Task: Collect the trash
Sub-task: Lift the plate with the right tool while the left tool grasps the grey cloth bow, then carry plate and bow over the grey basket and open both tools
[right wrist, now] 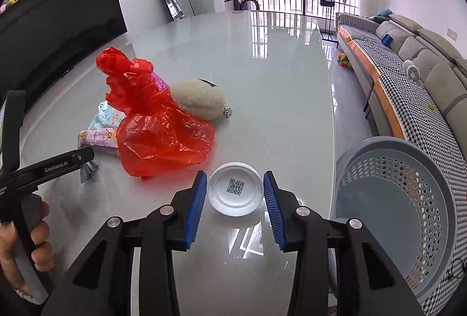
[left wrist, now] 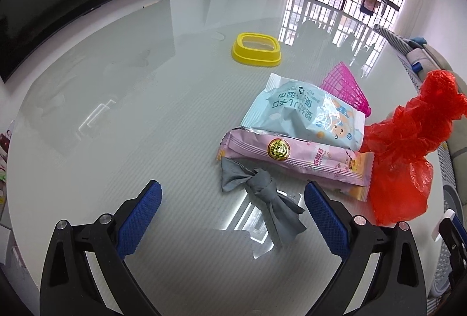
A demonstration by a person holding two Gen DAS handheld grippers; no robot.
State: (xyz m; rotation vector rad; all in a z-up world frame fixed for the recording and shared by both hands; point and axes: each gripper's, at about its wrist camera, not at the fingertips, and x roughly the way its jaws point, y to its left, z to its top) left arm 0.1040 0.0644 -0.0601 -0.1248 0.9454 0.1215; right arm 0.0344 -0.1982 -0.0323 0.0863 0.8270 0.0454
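Observation:
In the left wrist view my left gripper (left wrist: pixel 233 199) is open above the glass table, its blue pads either side of a knotted grey wrapper (left wrist: pixel 259 186). Behind it lie a pink snack packet (left wrist: pixel 297 160), a pale blue wipes packet (left wrist: pixel 306 114) and a crumpled red plastic bag (left wrist: pixel 408 149). In the right wrist view my right gripper (right wrist: pixel 235 187) is open around a white round lid (right wrist: pixel 234 193) with a QR code, pads close to its sides. The red bag (right wrist: pixel 157 123) lies to the left. The left gripper's body (right wrist: pixel 52 167) shows at the left edge.
A grey perforated basket (right wrist: pixel 408 199) stands off the table's right edge. A fluffy cream pouch (right wrist: pixel 201 101) lies behind the red bag. A yellow plastic ring (left wrist: pixel 256 49) and a pink mesh basket (left wrist: pixel 347 90) sit farther back. A sofa (right wrist: pixel 408 59) is at right.

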